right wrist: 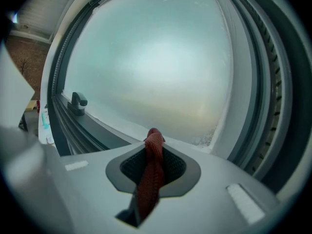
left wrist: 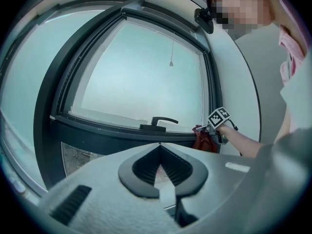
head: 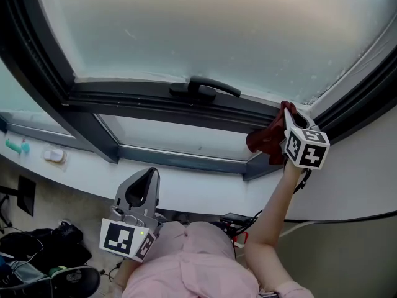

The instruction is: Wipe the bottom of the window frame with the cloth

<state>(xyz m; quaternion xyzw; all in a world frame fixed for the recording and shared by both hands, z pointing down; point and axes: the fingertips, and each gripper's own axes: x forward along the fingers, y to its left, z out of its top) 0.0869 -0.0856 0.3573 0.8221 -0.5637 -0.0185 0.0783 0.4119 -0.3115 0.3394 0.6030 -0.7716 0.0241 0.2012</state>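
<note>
- A big pane of frosted glass [head: 205,36] fills most of the scene, set in a dark window frame [head: 43,61].
- The bottom rail of the frame [head: 136,99] is a long dark bar that runs left to right in front of the person. This is its long axis, and in my judgement a wipe would have to follow it.
- A white sill [head: 198,194] lies below the frame, between it and the person.
- The person's right arm [head: 273,210] reaches up and forward to the bottom right corner of the frame.
- The right tool [head: 287,113] is at that corner. Its jaws are clamped on the cloth, which stands up between them as a bunched red strip in the right gripper view.
- The left tool [left wrist: 158,172] is held low, close to the person's body and well apart from the frame. Its jaws are together with nothing between them.
- The red cloth [head: 265,138] hangs in a bunch from the right tool against the right end of the bottom rail. I cannot tell how firmly it presses on the rail.
- Nearly the whole rail lies to the left of the cloth, so the wipe likely goes leftward. The right tool is by far the nearer of the two.
- A dark window handle [head: 205,89] sits on the rail about midway along, in the path of a leftward wipe.
</note>
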